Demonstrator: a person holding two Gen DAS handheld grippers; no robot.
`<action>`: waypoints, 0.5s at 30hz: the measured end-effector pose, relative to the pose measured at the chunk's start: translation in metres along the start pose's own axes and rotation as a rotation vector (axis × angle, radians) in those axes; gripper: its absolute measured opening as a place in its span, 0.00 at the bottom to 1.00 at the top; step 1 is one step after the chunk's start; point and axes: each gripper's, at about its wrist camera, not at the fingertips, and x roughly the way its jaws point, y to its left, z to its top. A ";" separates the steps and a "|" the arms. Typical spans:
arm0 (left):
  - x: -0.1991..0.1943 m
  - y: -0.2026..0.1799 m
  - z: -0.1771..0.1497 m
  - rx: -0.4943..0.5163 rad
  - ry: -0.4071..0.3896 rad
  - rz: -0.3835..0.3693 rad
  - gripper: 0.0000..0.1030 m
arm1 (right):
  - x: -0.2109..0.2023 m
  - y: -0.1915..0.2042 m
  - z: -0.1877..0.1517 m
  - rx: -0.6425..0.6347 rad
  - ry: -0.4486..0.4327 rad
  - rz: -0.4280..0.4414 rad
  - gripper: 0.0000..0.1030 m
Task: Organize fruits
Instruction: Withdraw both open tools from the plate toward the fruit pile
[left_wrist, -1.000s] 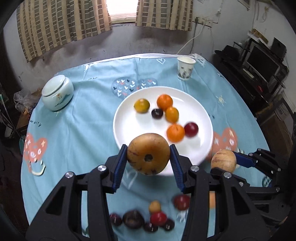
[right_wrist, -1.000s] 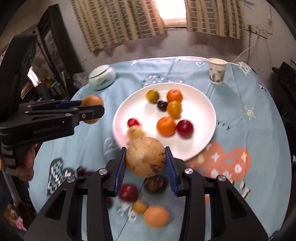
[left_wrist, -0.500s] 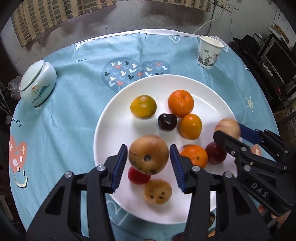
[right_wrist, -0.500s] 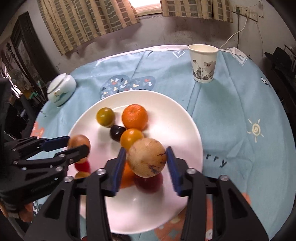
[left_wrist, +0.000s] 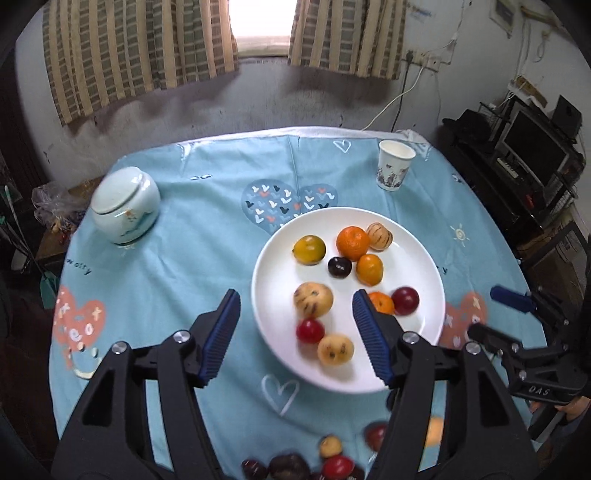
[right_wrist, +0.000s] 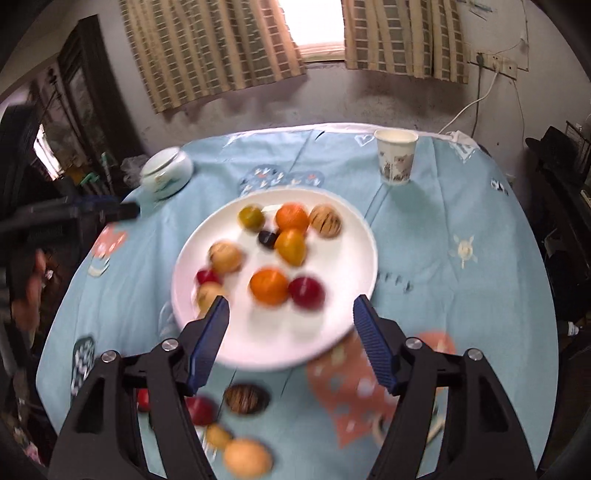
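Half a second ago each tool pinched a tan fruit; now both gape wide with nothing between the fingers. My left tool (left_wrist: 293, 334) has pulled back, and its spotted brown fruit (left_wrist: 313, 300) lies on the white plate (left_wrist: 424, 254) just ahead. My right tool (right_wrist: 291, 341) has withdrawn too; its striped tan fruit (right_wrist: 325, 220) rests at the plate's far side, beside the orange (right_wrist: 292, 217).

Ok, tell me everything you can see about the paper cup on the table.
The paper cup is white with a greyish printed picture around its lower half and a rolled rim. It stands upright and open on the blue tablecloth at the far side, beyond the white plate. Nothing touches it; its contents cannot be seen.
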 end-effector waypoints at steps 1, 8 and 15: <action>-0.013 0.006 -0.011 -0.006 -0.006 0.000 0.64 | -0.008 0.005 -0.019 -0.010 0.010 0.004 0.68; -0.051 0.042 -0.110 -0.080 0.028 0.025 0.68 | -0.027 0.044 -0.124 0.041 0.087 0.055 0.68; -0.050 0.082 -0.192 -0.185 0.166 0.066 0.68 | 0.000 0.115 -0.136 -0.090 0.148 0.127 0.67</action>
